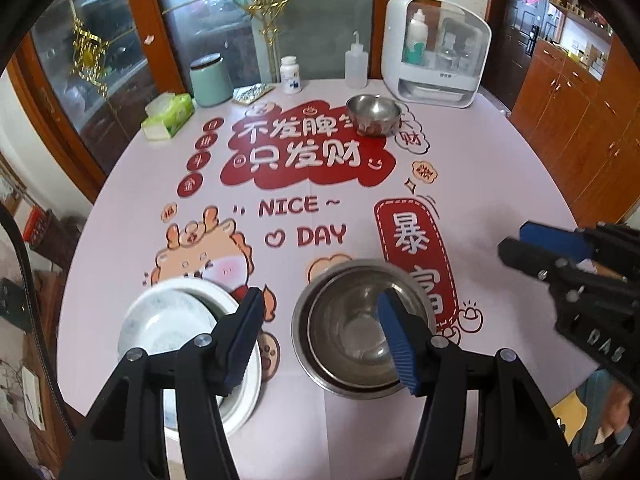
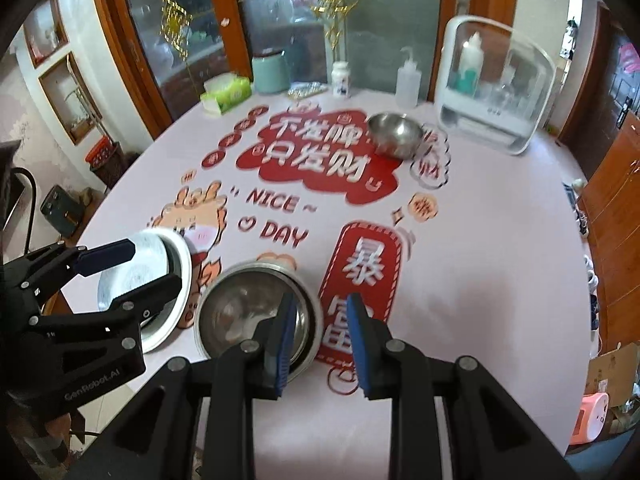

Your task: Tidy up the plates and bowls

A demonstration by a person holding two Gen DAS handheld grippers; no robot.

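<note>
We hold both grippers above the near edge of the surface point(image 1: 500, 184), and neither has anything in it. The left gripper point(image 1: 320, 340) has its jaws well apart with only air between them. The right gripper point(image 2: 320, 344) has its jaws closer together but also apart, with bare tablecloth showing through the gap.

What remains loose, as we judge it, is the lone steel bowl point(image 1: 374, 114), which stands upright in the upper middle of both frames, mouth up, just in front of the white cabinet point(image 1: 434, 52). It is round, so it has no long axis to line up with; any rim point will serve, and the near rim faces us.

The coming move turns on this: that bowl lies far ahead of both sets of jaws, across the printed cloth. In the left view it sits slightly right of the gap; in the right view it also sits right of centre. We judge the right gripper somewhat nearer in line.

Near us, the nested steel bowls point(image 1: 360, 328) sit at lower centre, below the jaws and not touched. The white plates point(image 1: 168, 320) lie stacked at lower left, the upper one tilted on the lower.

We expect to reach forward, then bring the far bowl back onto the steel stack.
</note>
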